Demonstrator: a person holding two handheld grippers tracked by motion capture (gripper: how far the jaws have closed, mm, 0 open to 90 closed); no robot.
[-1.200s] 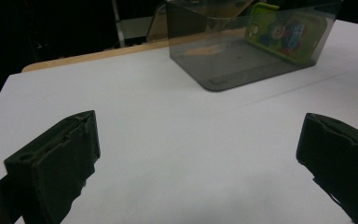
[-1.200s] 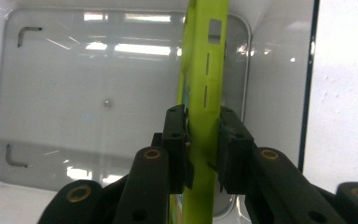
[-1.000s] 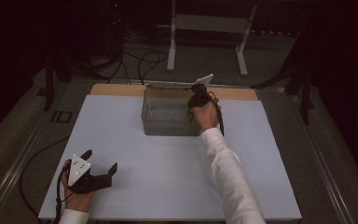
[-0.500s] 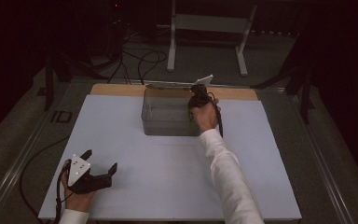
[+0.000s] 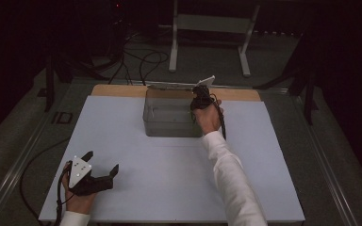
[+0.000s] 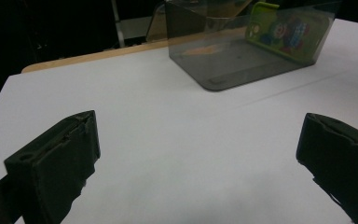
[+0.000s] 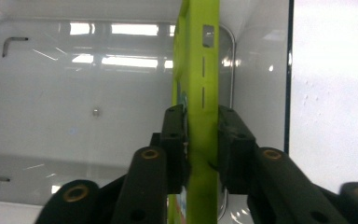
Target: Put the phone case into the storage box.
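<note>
A green phone case with a cartoon print stands on edge inside a clear plastic box, near the box's right wall. My right gripper reaches down into the box. Its jaws have just been opening, with the case between them and both pads still against its faces. My left gripper rests near the front left of the white table. It stands wide open with nothing between its fingers, pointing toward the box.
A wooden strip runs along the table's far edge behind the box. Beyond it on the floor stand a metal frame and loose cables. Dark floor surrounds the table.
</note>
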